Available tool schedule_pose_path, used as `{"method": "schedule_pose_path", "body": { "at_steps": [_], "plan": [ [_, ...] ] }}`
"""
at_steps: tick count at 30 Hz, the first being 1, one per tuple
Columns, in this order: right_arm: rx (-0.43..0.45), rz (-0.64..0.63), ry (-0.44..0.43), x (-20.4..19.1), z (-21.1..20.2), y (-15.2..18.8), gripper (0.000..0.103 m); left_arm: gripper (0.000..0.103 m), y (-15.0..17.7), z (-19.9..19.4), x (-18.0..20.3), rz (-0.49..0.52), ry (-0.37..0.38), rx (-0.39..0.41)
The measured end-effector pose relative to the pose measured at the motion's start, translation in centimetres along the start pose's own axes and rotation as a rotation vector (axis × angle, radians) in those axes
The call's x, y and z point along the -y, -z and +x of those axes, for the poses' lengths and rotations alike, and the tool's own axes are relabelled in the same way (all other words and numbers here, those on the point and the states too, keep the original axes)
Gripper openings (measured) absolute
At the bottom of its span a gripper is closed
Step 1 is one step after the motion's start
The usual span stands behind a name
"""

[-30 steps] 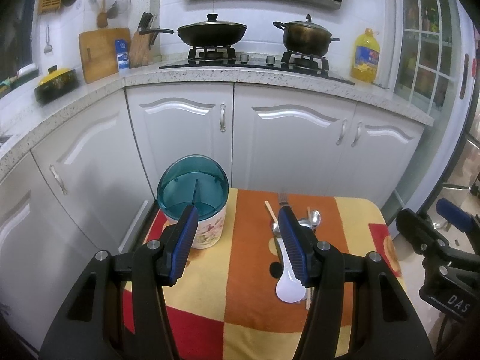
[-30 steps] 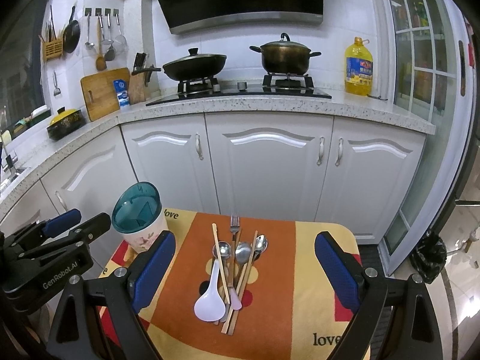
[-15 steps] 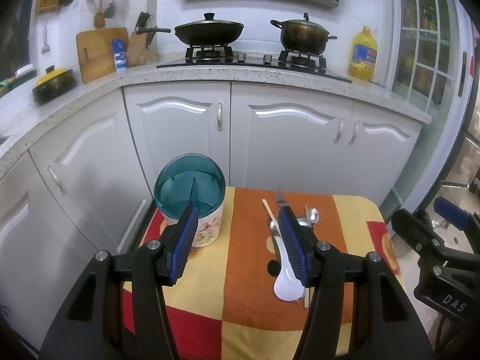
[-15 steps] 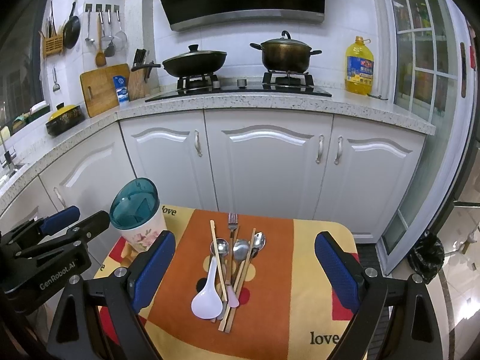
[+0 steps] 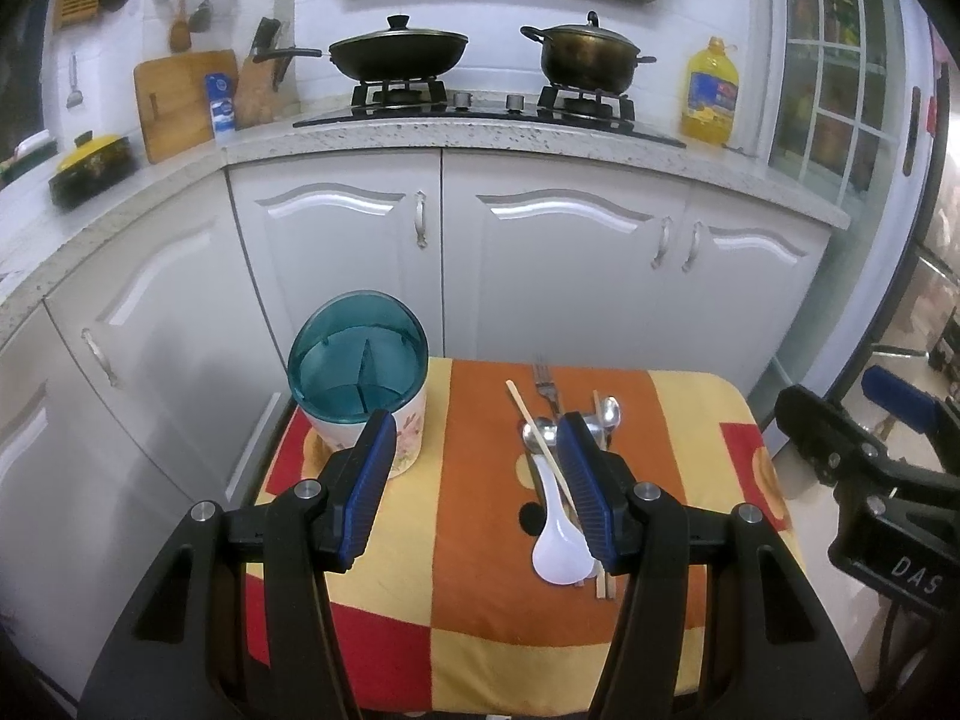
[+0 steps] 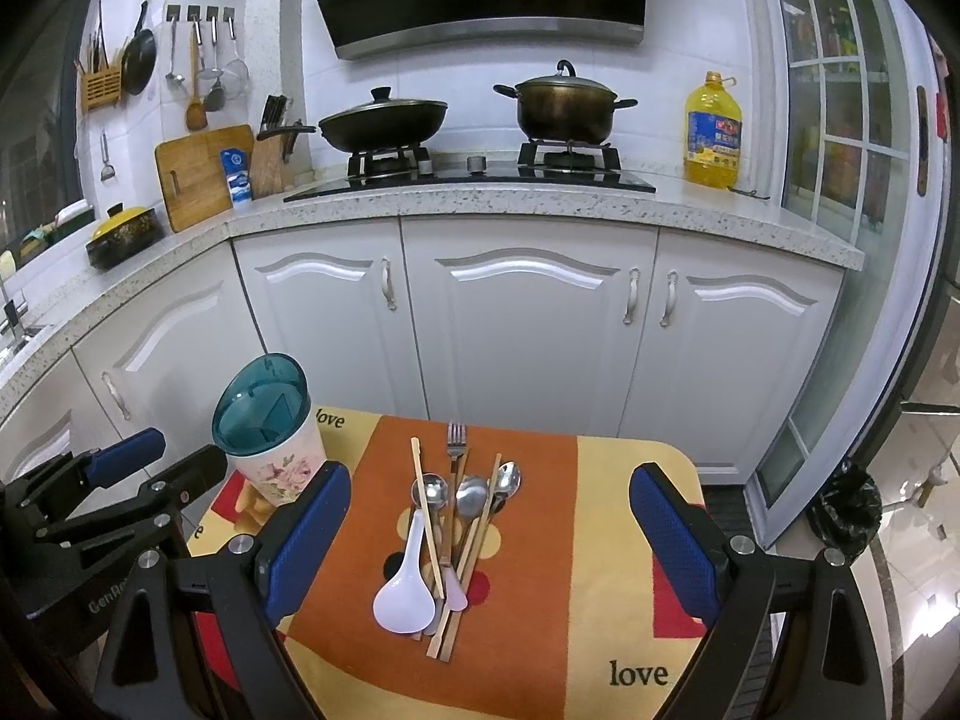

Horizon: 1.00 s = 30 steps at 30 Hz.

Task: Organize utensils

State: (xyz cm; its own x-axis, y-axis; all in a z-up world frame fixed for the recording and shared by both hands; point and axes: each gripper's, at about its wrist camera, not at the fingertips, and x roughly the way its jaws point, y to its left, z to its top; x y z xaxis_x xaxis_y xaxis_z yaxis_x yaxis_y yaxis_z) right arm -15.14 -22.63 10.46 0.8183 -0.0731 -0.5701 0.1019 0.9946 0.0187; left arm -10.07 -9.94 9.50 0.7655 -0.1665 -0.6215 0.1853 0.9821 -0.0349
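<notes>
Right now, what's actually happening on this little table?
Nothing is held yet. A person's left gripper and right gripper both hover open above the cloth-covered table. The utensils, a white spoon, metal spoons, a fork and chopsticks, lie piled on the orange stripe. The utensil holder with its teal divided top stands upright at the far left corner.

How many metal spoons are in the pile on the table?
3 in the right wrist view: left spoon under a chopstick, middle spoon, right spoon nearest the table edge. The handles overlap, so another might be hidden.
</notes>
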Motion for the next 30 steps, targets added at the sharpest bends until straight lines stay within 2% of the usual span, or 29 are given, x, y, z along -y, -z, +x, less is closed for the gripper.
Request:
{"method": "schedule_pose_path", "body": {
  "at_steps": [30],
  "plan": [
    [-0.035, -0.009, 0.012, 0.2, 0.7, 0.3, 0.094, 0.056, 0.4, 0.7, 0.3, 0.001, 0.01, -0.022]
  ]
}}
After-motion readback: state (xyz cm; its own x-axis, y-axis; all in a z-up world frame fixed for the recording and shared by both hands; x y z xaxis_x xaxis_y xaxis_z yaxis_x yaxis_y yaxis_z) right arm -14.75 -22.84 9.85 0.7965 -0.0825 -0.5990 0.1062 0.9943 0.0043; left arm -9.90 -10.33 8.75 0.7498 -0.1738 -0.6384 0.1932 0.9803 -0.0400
